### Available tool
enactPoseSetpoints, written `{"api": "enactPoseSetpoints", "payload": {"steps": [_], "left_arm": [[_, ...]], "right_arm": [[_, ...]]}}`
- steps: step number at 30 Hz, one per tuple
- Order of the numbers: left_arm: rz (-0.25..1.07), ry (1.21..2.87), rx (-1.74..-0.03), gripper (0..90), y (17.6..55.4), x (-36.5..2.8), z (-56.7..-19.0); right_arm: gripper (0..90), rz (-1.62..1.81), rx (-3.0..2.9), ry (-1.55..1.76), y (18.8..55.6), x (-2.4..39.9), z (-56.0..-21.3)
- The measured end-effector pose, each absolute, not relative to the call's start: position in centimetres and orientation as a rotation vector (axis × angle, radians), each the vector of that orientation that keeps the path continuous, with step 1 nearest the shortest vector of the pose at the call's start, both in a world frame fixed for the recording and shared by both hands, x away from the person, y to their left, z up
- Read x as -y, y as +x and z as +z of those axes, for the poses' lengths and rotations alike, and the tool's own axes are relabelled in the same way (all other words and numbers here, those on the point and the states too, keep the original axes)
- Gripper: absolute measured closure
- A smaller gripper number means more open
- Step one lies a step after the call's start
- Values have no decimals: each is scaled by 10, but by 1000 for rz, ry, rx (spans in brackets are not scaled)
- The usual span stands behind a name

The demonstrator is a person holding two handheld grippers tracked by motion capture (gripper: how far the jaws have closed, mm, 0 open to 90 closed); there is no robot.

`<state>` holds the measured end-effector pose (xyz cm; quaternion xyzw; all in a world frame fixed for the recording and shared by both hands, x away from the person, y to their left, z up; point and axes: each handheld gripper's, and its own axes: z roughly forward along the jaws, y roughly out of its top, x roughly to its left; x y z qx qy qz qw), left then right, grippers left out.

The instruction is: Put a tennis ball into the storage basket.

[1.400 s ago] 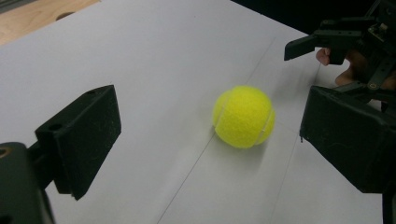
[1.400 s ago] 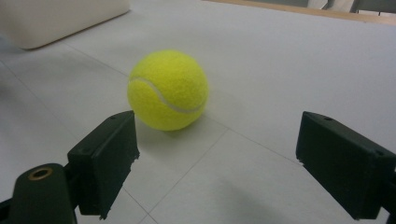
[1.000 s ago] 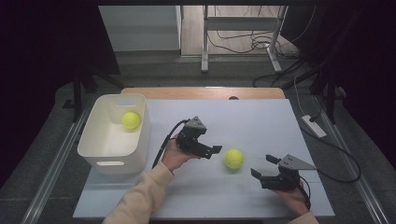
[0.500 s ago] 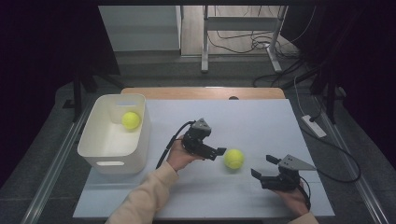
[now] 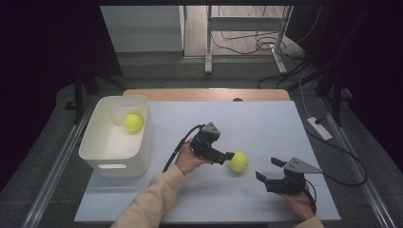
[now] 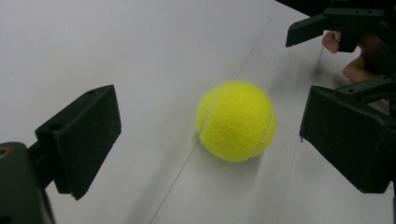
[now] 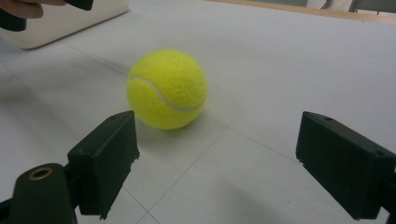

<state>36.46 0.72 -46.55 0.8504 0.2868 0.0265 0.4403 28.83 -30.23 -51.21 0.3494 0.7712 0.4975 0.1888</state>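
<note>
Nearest the desk's (image 5: 199, 209) front edge, the right tongs (image 5: 266, 169) are resting released, aiming at the tennis ball (image 5: 238, 161). The ball is lying mid-desk, toward the front. The left tongs (image 5: 230, 155) are gaping beside it, touching nothing. Farther off, the white bin (image 5: 114, 159) is sitting at the left edge, holding a second ball (image 5: 133, 122).

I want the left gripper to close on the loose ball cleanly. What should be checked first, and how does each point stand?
1. Left gripper jaws open wide enough: ok.
2. Tennis ball between the jaws: not ok, it lies just ahead of them.
3. Ball resting on the table, touched by nothing: ok.
4. Right gripper apart from the ball, jaws open: ok.
5. White bin has room beside the ball in the bin: ok.
6. Ball at rest, not rolling: cannot tell.
</note>
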Motion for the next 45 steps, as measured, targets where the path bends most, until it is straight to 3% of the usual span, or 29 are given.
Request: {"api": "enactPoseSetpoints", "payload": {"steps": [45], "left_arm": [[-59,2256,-617,21,365,45,-502]], "right_arm": [[128,1397,-2167,982,289,304,-512]]}}
